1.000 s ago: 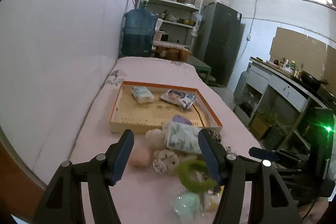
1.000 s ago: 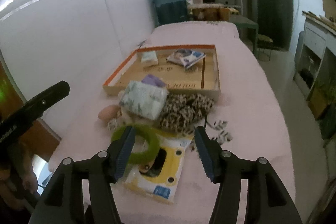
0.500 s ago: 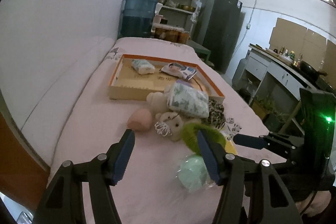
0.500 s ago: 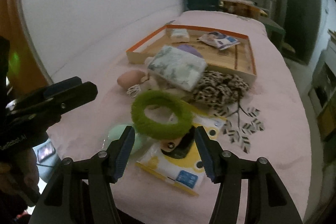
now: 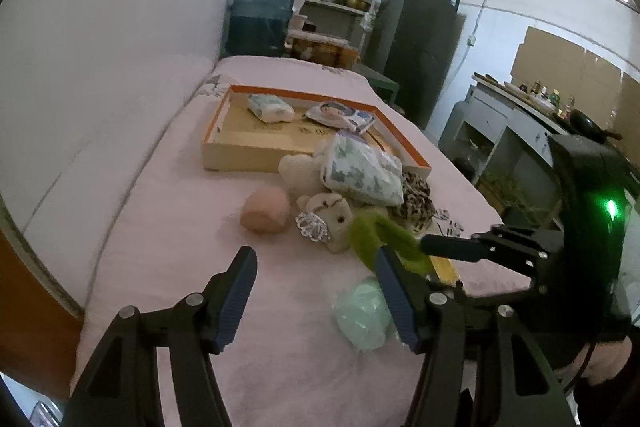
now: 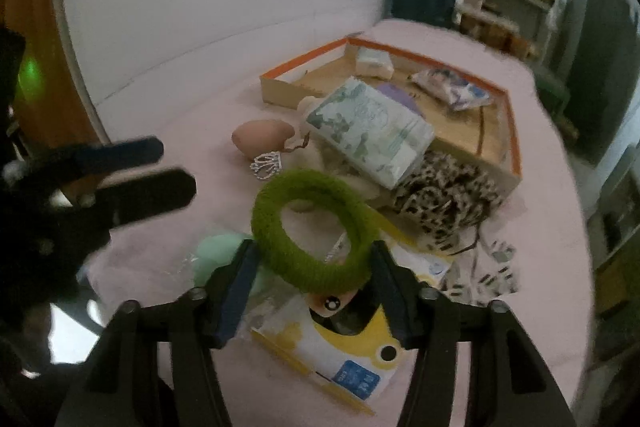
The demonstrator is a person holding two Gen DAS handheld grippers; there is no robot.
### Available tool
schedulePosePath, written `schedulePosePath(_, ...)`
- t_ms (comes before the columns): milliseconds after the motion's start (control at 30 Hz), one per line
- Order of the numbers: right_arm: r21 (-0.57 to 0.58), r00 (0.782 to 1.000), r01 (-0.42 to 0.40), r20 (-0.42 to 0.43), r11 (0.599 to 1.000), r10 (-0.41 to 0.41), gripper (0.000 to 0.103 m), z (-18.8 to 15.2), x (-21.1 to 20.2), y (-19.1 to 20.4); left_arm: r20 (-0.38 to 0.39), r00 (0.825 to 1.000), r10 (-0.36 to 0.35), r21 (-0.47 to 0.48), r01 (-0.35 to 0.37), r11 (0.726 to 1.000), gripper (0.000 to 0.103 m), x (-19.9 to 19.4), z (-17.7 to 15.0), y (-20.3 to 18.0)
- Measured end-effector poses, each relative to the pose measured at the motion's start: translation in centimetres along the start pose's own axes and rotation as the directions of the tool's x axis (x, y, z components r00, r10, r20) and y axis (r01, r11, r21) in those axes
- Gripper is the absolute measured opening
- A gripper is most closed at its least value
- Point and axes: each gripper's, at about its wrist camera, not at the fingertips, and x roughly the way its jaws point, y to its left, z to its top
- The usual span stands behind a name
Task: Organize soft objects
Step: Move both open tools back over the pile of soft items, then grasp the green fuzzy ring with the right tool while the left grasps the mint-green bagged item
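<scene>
A pile of soft things lies on the pink bed in front of an orange-rimmed cardboard tray point(image 5: 224, 151): a green fuzzy ring point(image 6: 312, 223), a floral pack point(image 6: 368, 135), a pink ball point(image 5: 265, 209), a leopard cloth point(image 6: 444, 199), a mint bag point(image 5: 362, 311), a yellow pack point(image 6: 340, 343). My right gripper point(image 6: 312, 291) is open, its jaws either side of the ring's near edge. My left gripper point(image 5: 316, 299) is open and empty above bare sheet, left of the mint bag. The right gripper point(image 5: 444, 251) also shows in the left wrist view.
The tray holds a small tissue pack point(image 5: 270, 108) and a printed pouch point(image 5: 340, 115). A white wall runs along the left of the bed. A blue water jug point(image 5: 258, 15), shelves and a grey fridge point(image 5: 416, 47) stand beyond the bed's far end.
Both grippers have pulled back toward the near end of the bed. The right gripper has swung left and closed in on the green ring, which now sits between its jaws.
</scene>
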Motion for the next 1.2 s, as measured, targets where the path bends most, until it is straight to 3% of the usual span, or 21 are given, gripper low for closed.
schedulePosePath(33, 0.019, 1.000, -0.015, -0.005, 1.000, 0.015, 0.041, -0.1, 0.1, -0.3, -0.005, 1.000, -0.005, 0.002, 0.005, 1.000, 0.062, 0.1, -0.1, 0.0)
schedulePosePath(100, 0.044, 1.000, -0.024, -0.014, 0.999, 0.025, 0.021, 0.0, 0.2, -0.8, -0.016, 1.000, -0.020, 0.004, 0.020, 1.000, 0.062, 0.4, -0.3, 0.0)
schedulePosePath(167, 0.072, 0.998, -0.052, -0.021, 0.996, 0.054, 0.013, -0.1, 0.3, -1.4, -0.025, 0.999, -0.042, 0.006, 0.042, 0.999, 0.062, 0.7, -0.6, -0.2)
schedulePosePath(433, 0.223, 0.993, -0.120, 0.036, 0.967, 0.115, 0.013, -1.0, -1.0, -4.0, -0.078, 0.987, -0.141, 0.060, 0.146, 0.988, 0.062, 2.0, -1.8, -1.8)
schedulePosePath(533, 0.244, 0.991, -0.129, 0.058, 0.961, 0.118, 0.013, -1.2, -1.8, -4.7, -0.097, 0.986, -0.134, 0.091, 0.143, 0.986, 0.062, 2.6, -2.3, -2.7)
schedulePosePath(700, 0.264, 0.990, -0.136, 0.070, 0.955, 0.121, 0.013, -1.3, -2.3, -5.0, -0.129, 0.985, -0.112, 0.085, 0.124, 0.989, 0.052, 3.7, -3.1, -2.7)
schedulePosePath(867, 0.272, 0.989, -0.142, 0.073, 0.952, 0.127, 0.013, -1.5, -2.4, -5.0, -0.107, 0.985, -0.135, 0.052, 0.141, 0.989, 0.043, 3.2, -3.1, -2.0)
schedulePosePath(1200, 0.251, 0.986, -0.146, 0.120, 0.957, 0.119, 0.013, -0.5, -3.9, -4.5, 0.001, 0.993, -0.120, 0.036, 0.119, 0.992, 0.043, 0.4, -0.7, -1.4)
